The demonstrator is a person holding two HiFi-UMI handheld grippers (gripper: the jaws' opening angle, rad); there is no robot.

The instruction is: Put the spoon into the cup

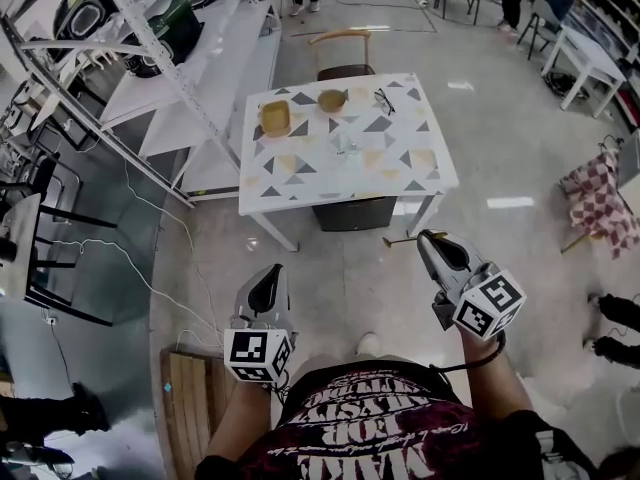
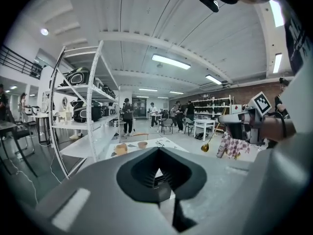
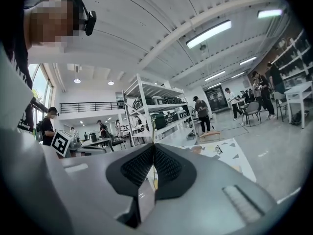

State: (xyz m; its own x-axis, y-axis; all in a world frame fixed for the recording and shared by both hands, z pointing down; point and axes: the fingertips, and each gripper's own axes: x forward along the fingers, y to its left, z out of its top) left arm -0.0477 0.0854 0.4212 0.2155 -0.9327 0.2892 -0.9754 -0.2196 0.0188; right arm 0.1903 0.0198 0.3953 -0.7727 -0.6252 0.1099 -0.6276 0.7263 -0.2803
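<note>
The spoon [image 1: 404, 239], a slim gold one, is off the desk and in the air. The right gripper [image 1: 428, 237] is clamped on its handle [image 3: 153, 135], and the bowl end sticks out toward the person's left. What looks like a clear cup [image 1: 346, 148] stands near the middle of the desk [image 1: 420, 173], well apart from the spoon, so the carry seems to have a long way to go.

To do this well, I would walk the right gripper up to the desk, tip it so the bowl end hangs down, and centre it over the cup's mouth. I would lower the spoon inside before easing the jaws apart. A thin handle in a light pinch can swivel, and a clear cup's rim is hard to judge. The left gripper [image 1: 270, 271] is closed with nothing in it, and it could steady the cup if it looks tippy.

The dark shirt [image 1: 400, 438] has white block lettering, seen upside down. "MAKE" and "FOR" seem readable, and the rest is not. The cubes show only square markers. I see no brand on the spoon or cup.
</note>
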